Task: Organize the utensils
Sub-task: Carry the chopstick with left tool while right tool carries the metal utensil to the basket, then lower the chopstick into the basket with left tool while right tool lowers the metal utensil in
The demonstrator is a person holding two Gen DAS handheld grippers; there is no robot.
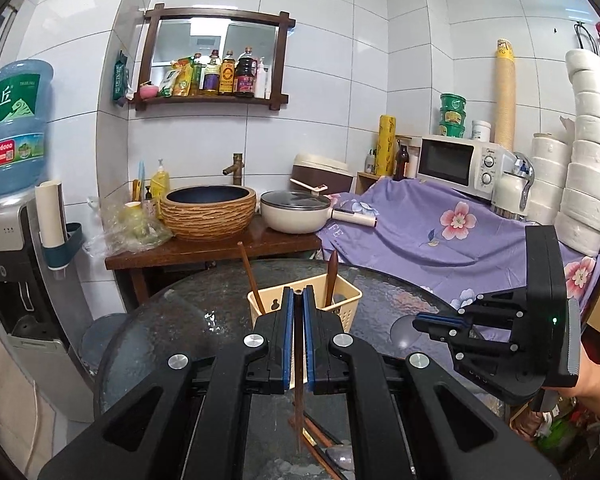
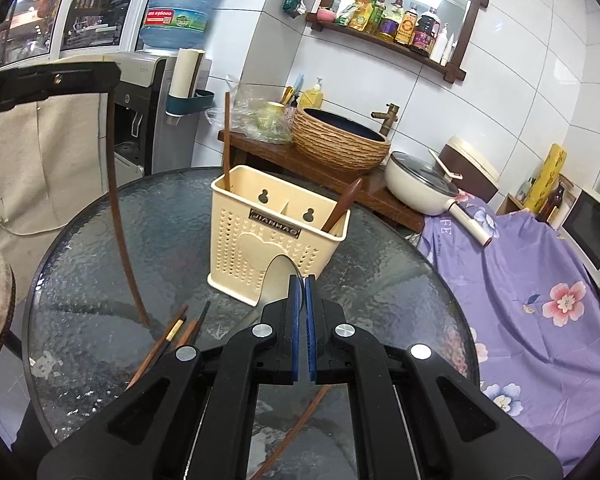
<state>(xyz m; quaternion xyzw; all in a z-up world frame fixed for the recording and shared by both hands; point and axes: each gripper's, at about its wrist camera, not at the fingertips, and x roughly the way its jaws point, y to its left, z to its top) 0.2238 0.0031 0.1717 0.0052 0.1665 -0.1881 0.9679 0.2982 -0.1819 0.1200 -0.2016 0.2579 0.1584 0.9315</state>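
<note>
At frame centre, a cream utensil caddy point(image 2: 278, 232) labelled "JIANHAO" stands on a glass table point(image 2: 100, 240). The left gripper point(image 1: 298, 300) pinches a brown chopstick point(image 1: 299, 392). The right gripper point(image 2: 302, 285) clamps a metal spoon point(image 2: 278, 280).

We are in a small home kitchen. White tiled walls point(image 1: 320, 92) surround us; a wooden wall shelf point(image 1: 204, 100) far ahead carries sauce and oil bottles point(image 1: 228, 74). Below it a basin with a bamboo-style tap point(image 1: 236, 168) sits beside a lidded pan point(image 1: 294, 212). To the far right stands a microwave point(image 1: 456, 162), to the left a water dispenser point(image 1: 8, 184).
</note>
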